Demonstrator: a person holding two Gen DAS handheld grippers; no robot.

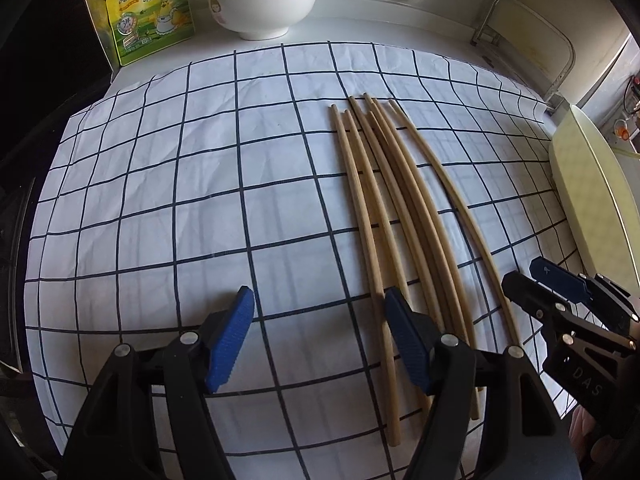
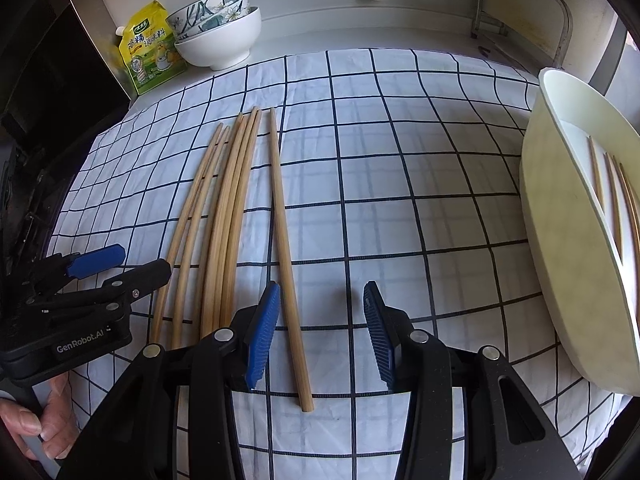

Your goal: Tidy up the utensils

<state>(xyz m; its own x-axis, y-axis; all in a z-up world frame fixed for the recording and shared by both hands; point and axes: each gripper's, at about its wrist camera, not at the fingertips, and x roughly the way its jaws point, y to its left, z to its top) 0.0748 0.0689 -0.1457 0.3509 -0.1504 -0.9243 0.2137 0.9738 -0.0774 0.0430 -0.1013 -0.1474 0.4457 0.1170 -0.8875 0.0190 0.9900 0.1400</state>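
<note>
Several wooden chopsticks [image 1: 394,208] lie side by side on a white cloth with dark grid lines [image 1: 180,184]; in the right wrist view they lie in a bundle [image 2: 224,216], with one chopstick [image 2: 286,256] apart to its right. My left gripper [image 1: 318,340] is open and empty, low over the cloth just left of the chopsticks' near ends. My right gripper [image 2: 318,332] is open, its jaws standing either side of the single chopstick's near end. A pale oval tray [image 2: 560,216] at the right holds a few chopsticks [image 2: 616,200].
A white bowl [image 1: 264,8] stacked with patterned bowls and a yellow seasoning pouch [image 1: 150,16] stand at the back left. A metal rack [image 2: 520,12] stands at the back right. A dark drop borders the cloth's left side.
</note>
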